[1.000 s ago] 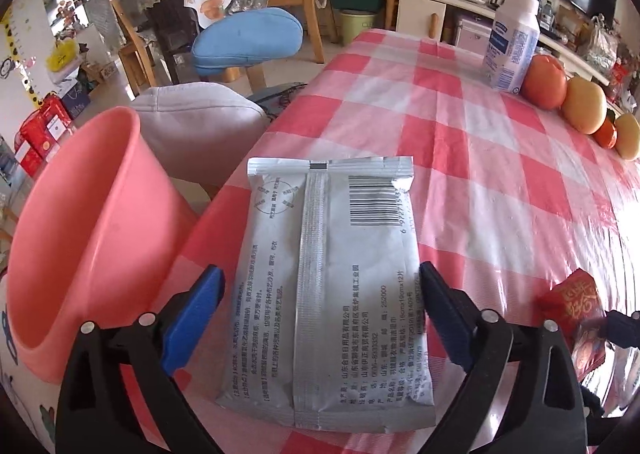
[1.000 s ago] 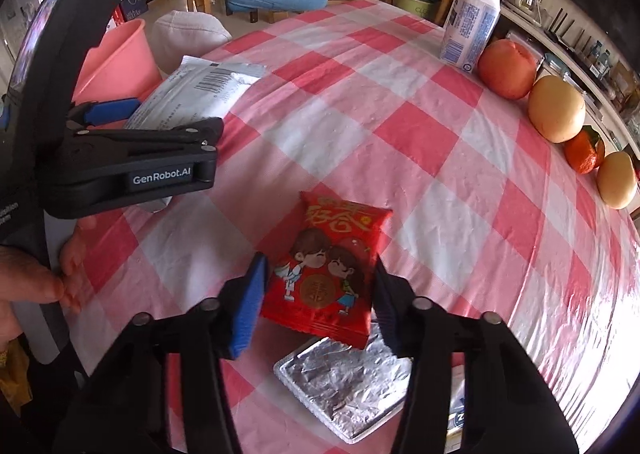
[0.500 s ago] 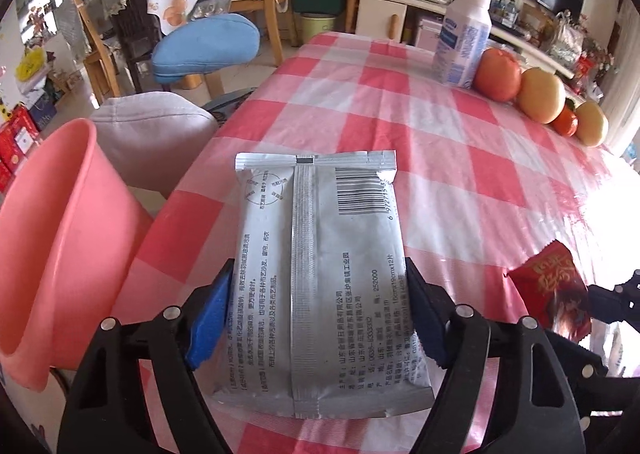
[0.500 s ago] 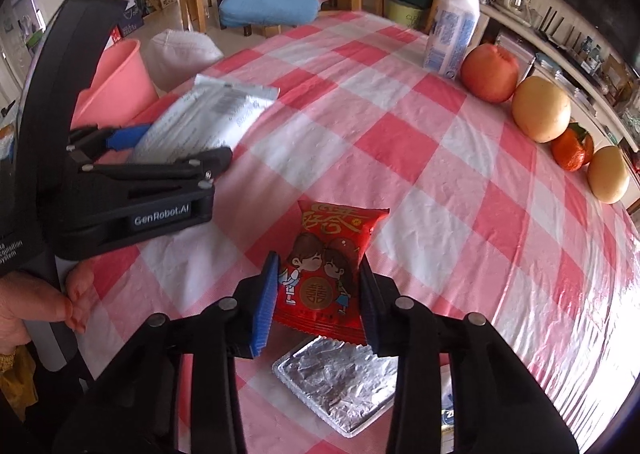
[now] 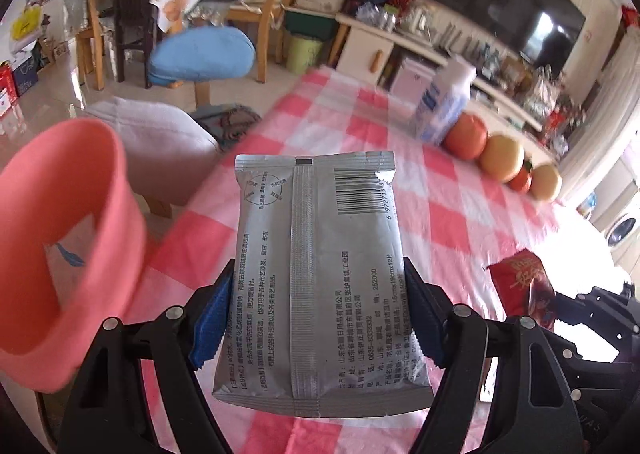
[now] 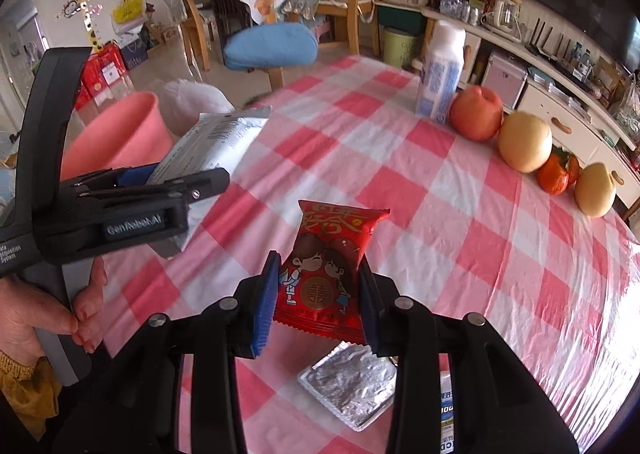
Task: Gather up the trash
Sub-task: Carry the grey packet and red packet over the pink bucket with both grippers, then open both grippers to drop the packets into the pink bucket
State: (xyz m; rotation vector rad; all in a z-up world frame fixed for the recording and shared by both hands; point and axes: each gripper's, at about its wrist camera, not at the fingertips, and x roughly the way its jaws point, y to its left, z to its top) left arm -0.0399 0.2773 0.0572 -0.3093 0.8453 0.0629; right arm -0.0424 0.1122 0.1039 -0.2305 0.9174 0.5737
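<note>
Both wrappers gripped and lifted; the bin comes next.
The left hand-held gripper (image 5: pixel 316 318) is clamped on the silver packet (image 5: pixel 320 274), the pink bin (image 5: pixel 68 254) just to its left; the right hand-held gripper (image 6: pixel 318 300) is clamped on the red packet (image 6: pixel 326 266), needing carrying across the desk (image 6: pixel 440 213).

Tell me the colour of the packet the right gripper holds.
Red, with a cartoon couple and gold lettering; the packet shows best in the right wrist view.
</note>
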